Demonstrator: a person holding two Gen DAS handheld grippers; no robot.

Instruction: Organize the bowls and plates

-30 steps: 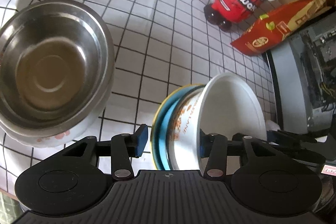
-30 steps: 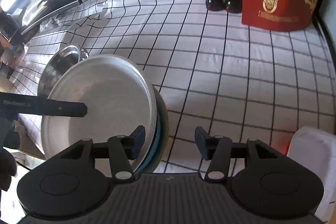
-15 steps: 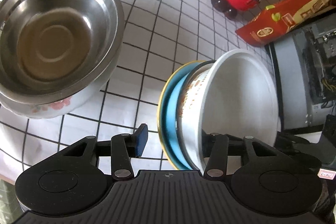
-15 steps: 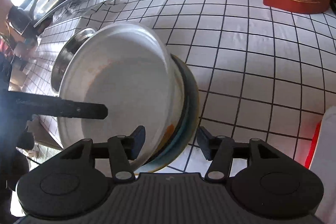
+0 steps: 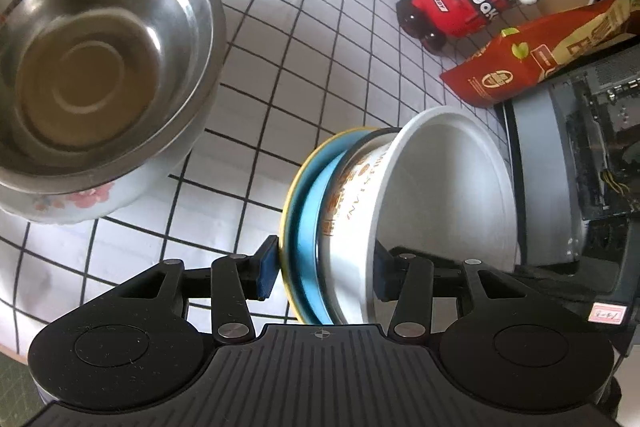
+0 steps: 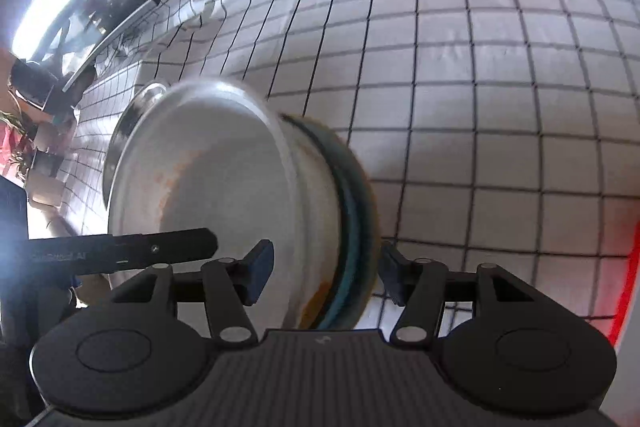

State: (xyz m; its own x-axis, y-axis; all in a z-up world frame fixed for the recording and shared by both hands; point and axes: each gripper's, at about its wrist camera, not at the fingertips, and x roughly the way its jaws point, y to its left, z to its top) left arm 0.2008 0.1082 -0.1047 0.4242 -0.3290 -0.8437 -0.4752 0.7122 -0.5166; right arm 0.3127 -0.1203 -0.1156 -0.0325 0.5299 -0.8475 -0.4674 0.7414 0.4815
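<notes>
Left wrist view showed the white printed bowl (image 5: 404,195) and the blue yellow-rimmed plate (image 5: 306,227) under it tipped on edge between the jaws of the left gripper (image 5: 322,273), which were easing apart; one pad reached inside the bowl, the other stood just off the plate's rim. A second earlier the steel bowl (image 5: 100,63), nested in a floral ceramic bowl (image 5: 80,203), sat lower in frame. The right gripper (image 6: 326,273) had dropped around the same stack, jaws opening, neither pad clearly pressing. This looked like a handover. Glossy ceramic and brushed steel lay on a soft checked tablecloth (image 5: 320,47).
</notes>
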